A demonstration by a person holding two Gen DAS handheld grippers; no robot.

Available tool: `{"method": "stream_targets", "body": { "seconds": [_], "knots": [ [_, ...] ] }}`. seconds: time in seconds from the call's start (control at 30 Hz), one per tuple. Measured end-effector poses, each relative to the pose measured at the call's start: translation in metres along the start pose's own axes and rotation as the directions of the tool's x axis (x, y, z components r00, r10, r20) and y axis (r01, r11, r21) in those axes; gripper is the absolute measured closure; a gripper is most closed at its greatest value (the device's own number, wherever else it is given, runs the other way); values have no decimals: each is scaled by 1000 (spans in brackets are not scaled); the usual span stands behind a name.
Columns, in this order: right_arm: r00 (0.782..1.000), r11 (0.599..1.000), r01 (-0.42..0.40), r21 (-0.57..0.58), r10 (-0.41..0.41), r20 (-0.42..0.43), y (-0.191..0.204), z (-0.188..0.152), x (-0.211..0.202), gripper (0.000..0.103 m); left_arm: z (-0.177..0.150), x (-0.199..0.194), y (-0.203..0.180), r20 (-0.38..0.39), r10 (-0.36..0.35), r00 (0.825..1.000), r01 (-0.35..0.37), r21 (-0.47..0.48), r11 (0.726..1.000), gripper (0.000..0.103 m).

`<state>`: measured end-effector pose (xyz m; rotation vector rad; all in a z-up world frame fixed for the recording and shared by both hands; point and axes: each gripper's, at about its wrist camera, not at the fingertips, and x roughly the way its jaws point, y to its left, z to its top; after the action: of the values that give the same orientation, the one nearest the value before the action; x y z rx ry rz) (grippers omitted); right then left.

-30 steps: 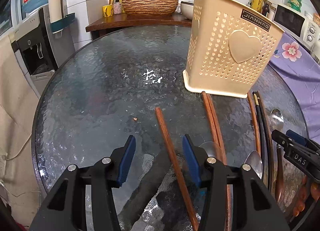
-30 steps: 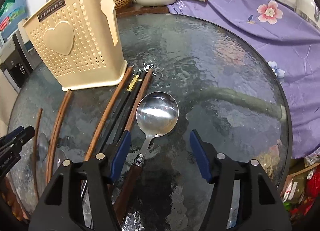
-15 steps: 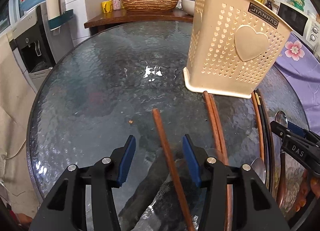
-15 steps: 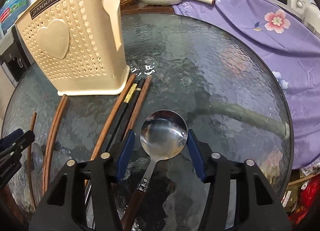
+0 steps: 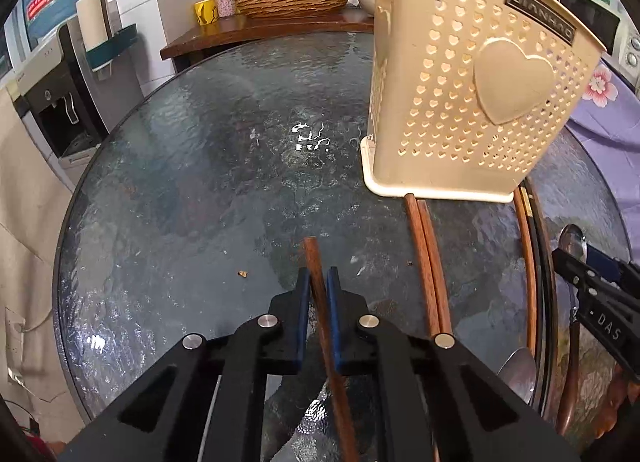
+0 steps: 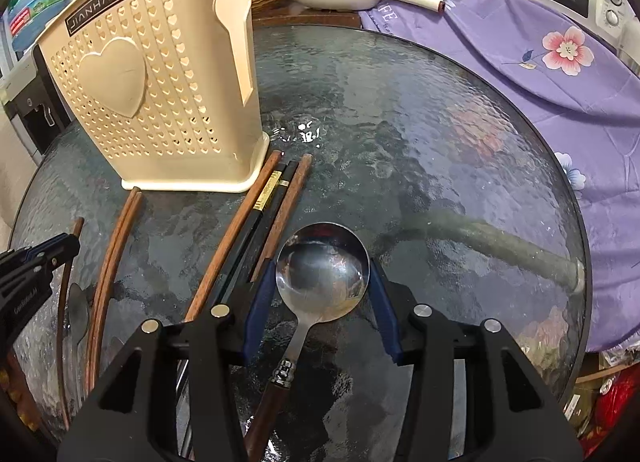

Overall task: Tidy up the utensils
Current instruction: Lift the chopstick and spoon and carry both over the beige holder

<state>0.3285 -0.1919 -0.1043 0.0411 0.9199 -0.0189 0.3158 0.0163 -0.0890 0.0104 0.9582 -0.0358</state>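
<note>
Utensils lie spread on the round glass table (image 5: 168, 190), in front of a cream plastic utensil holder (image 5: 472, 102) that stands upright on the table and has small heart-shaped holes. In our left hand, the left hand-held gripper (image 5: 318, 286) is closed on a single brown wooden chopstick (image 5: 311, 258); the blue pads (image 5: 303, 302) press it from both sides, and its tip sticks out a little past them over the glass. Just to the right, a pair of brown chopsticks (image 5: 428, 262) lies side by side, and their far ends touch the base of the holder. In our right hand, the right hand-held gripper (image 6: 322, 282) is wide open, with one finger on each side of the bowl of a metal spoon (image 6: 323, 272). We cannot tell if the pads touch the bowl. The spoon lies on the table with the bowl facing up, and its brown handle (image 6: 264, 414) runs back between the arms of the gripper. Left of the spoon we see two black chopsticks (image 6: 256, 230) between two brown ones, all pointing toward the corner of the holder. Another spoon (image 5: 518, 370) lies near the table edge on the right side of the left view. A purple cloth with flowers (image 6: 540, 62) covers something beside the table.
</note>
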Motion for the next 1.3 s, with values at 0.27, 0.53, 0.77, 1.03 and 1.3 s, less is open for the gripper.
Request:
{"method": "stream_targets", "body": {
  "seconds": [0.27, 0.53, 0.77, 1.03, 1.3],
  "knots": [
    [999, 999, -44, -14, 44, 32, -6, 1, -3, 56, 6, 2, 5, -5, -42, 999, 41, -36, 999, 96],
    [981, 992, -115, -44, 120, 153, -17, 7, -41, 56, 22, -38, 10, 121, -80, 989, 86, -50, 995, 96],
    [945, 977, -191, -100, 210, 250, -27, 6, -89, 56, 26, -97, 9, 257, -110, 960, 120, -25, 992, 96],
    [918, 967, -207, -149, 245, 311, -27, 4, -128, 57, 31, -148, 9, 380, -87, 921, 101, -18, 995, 96],
    [910, 959, -211, -190, 264, 319, -23, 0, -144, 57, 25, -166, 15, 424, -78, 903, 97, -23, 995, 96]
  ]
}}
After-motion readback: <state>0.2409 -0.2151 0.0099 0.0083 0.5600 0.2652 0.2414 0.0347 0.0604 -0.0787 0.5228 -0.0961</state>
